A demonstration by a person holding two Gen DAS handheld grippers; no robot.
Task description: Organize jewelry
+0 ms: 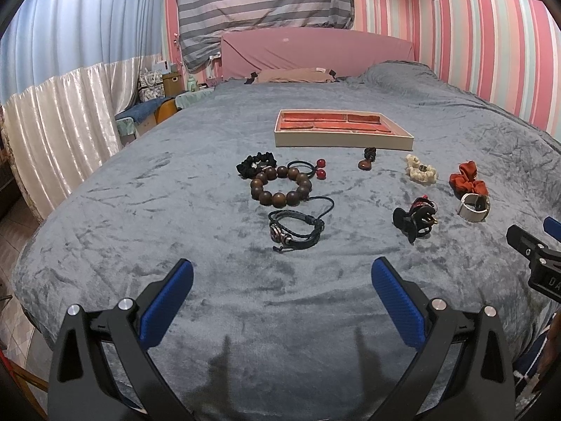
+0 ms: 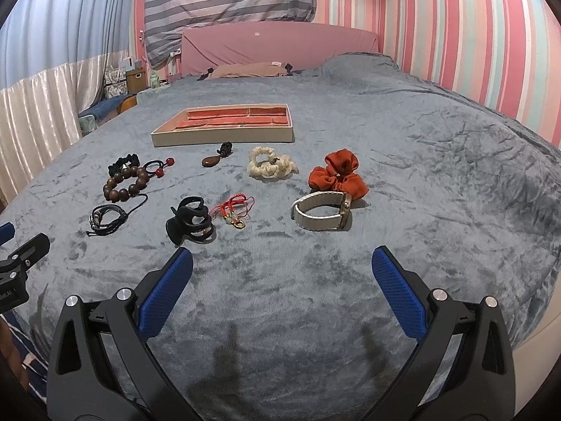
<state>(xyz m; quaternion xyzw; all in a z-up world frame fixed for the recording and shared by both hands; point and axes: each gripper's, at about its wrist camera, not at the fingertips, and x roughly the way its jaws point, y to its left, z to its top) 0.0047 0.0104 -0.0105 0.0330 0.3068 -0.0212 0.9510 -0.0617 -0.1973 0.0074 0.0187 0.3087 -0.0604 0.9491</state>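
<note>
Red cord charm shows plainly only from the right; both hand-held grippers gape wide, empty.

I count one tray with red-lined compartments — four that I can make out, maybe more. Scrunchies: three — a black one, a cream one, an orange one. Bracelets: two, the wooden-bead bracelet and the black braided bracelet. One hair tie with two red balls. One brown pendant. One black hair claw. One red cord charm. One watch. Eleven loose pieces in all.
</note>
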